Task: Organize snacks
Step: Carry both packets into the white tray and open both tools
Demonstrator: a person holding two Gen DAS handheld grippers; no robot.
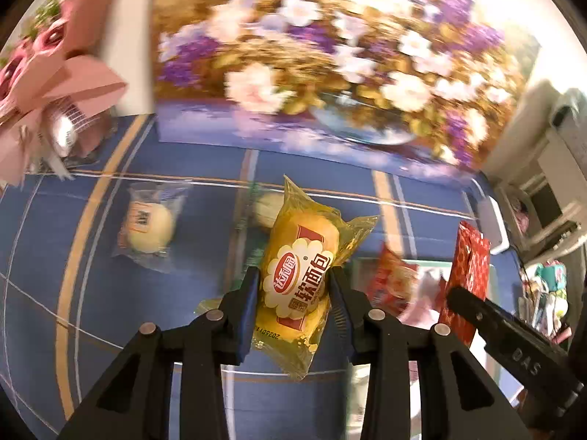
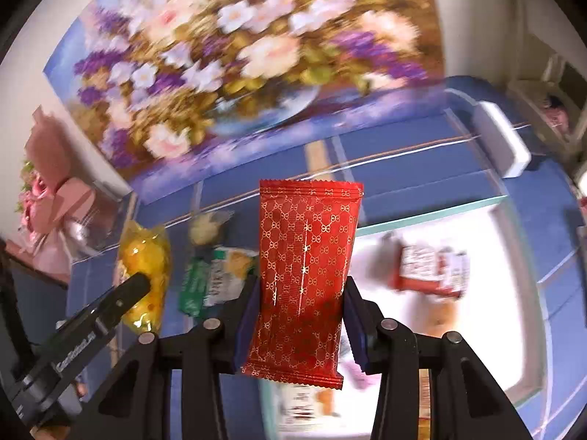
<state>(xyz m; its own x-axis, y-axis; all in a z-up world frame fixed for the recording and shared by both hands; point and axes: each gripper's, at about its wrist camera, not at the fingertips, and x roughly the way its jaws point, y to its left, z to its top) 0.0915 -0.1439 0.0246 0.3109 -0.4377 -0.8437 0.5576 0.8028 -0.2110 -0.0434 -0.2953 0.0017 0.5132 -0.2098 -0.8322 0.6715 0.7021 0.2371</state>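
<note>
Left tongs (image 1: 295, 286) clamped on yellow bread packet (image 1: 301, 278), pads pressing its middle, long axis running from 6 toward 12 o'clock between the fingers, clear of blue counter (image 1: 110, 293). Right tongs (image 2: 301, 308) clamped likewise on red snack packet (image 2: 306, 275), held upright, long axis 6 to 12, top seam free above the fingers.

Deciding relation, judged: white tray (image 2: 491, 234) at 3 o'clock from right tongs, near, with a red-and-white packet (image 2: 431, 269) already inside. Same tray, from left tongs, farther off at 3 o'clock, beyond red packet. Right hand therefore nearer; likely first to drop, with left following across.

Left behind on counter: clear-wrapped bun (image 1: 148, 225) at 10 o'clock from left tongs, green packet (image 2: 216, 278) at 9 o'clock from right tongs.

Risk, judged: crossing paths over tray, tongs close together.
</note>
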